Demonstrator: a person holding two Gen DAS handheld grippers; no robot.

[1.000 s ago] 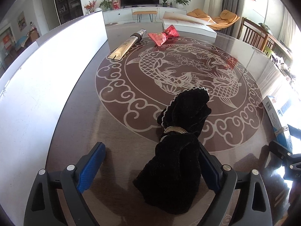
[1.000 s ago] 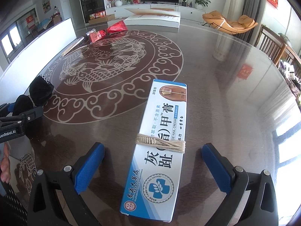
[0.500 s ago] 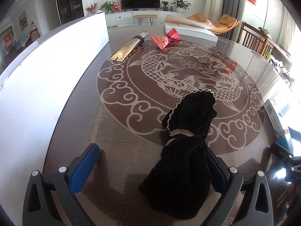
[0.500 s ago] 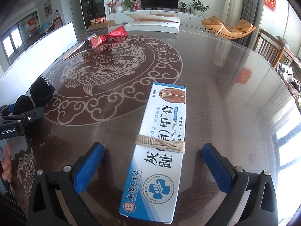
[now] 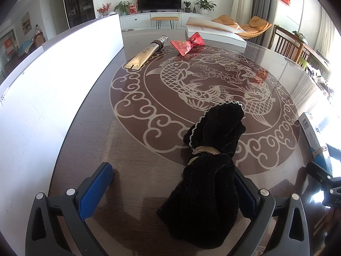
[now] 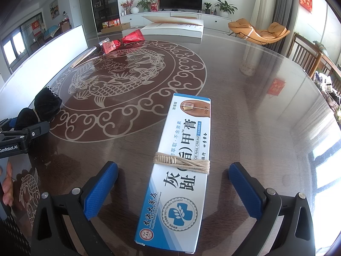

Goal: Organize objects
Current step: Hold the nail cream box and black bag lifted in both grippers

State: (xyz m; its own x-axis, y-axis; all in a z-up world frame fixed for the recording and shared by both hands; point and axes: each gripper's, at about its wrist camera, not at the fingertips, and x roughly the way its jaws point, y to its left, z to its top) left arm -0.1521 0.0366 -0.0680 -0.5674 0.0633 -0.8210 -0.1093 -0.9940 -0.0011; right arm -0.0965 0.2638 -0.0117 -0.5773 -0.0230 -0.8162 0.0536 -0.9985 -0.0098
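Along the left edge of the table (image 5: 89,128) stands a white board (image 5: 53,81), and at its far end lie a gold tube (image 5: 145,55) and a red pouch (image 5: 187,42), just beside each other, with a flat white box (image 5: 215,35) behind them at the far edge. Nearer, toward the near edge, the left gripper (image 5: 172,188) has its jaws spread wide around a black pouch (image 5: 208,170) that lies on the table; the pouch sits hard against the right finger (image 5: 245,189) and well apart from the left one. It looks like soft velvet, light and floppy, cinched at the waist by a pale cord (image 5: 203,151), so it would squash under the pads; the bulkier lower half between the fingers seems the surest place to take it. Further right, near the table's near edge, the right gripper (image 6: 173,187) is likewise wide open, straddling a blue and white carton (image 6: 181,168) without touching it. The carton looks like stiff, light card, glossy and likely a little slippery on this shiny top, with twine (image 6: 183,162) wound round its middle; its long sides, close to the twine, offer flat parallel faces for a grip.
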